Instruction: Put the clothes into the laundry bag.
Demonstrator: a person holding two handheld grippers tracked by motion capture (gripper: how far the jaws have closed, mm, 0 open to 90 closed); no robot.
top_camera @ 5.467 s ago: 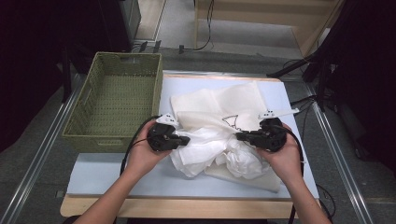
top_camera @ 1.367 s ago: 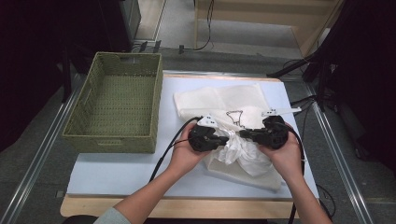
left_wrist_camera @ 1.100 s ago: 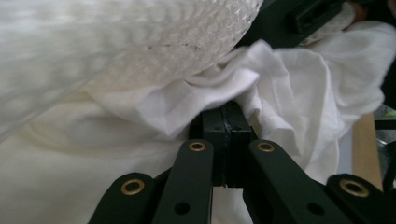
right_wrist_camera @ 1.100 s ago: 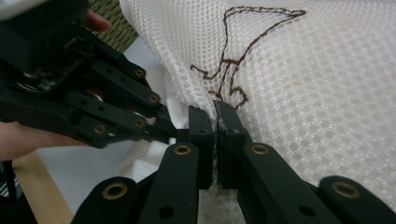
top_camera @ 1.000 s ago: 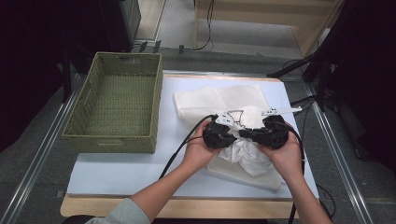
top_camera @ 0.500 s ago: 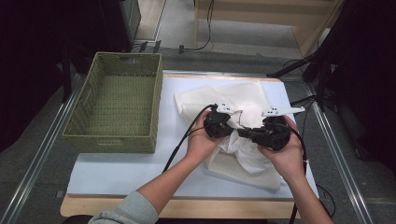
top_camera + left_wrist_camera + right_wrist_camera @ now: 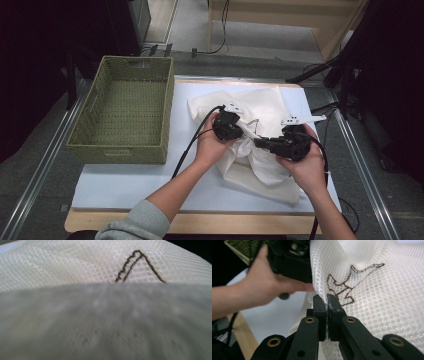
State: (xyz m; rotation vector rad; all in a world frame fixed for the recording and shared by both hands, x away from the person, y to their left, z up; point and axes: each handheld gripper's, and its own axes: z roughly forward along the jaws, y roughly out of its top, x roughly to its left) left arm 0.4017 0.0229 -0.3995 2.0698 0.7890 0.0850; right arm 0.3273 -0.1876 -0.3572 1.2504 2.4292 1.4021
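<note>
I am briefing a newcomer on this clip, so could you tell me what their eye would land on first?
First, the white mesh cloth bunched mid-table, pinched between the left gripper and the right gripper, both shut on it. Next, the brown drawstring looping across the mesh just beyond the right gripper's jaws. Then the green woven basket standing at the table's left.

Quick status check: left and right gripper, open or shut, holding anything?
Left gripper: shut on the white mesh cloth.
Right gripper: shut on the white mesh cloth.
</note>
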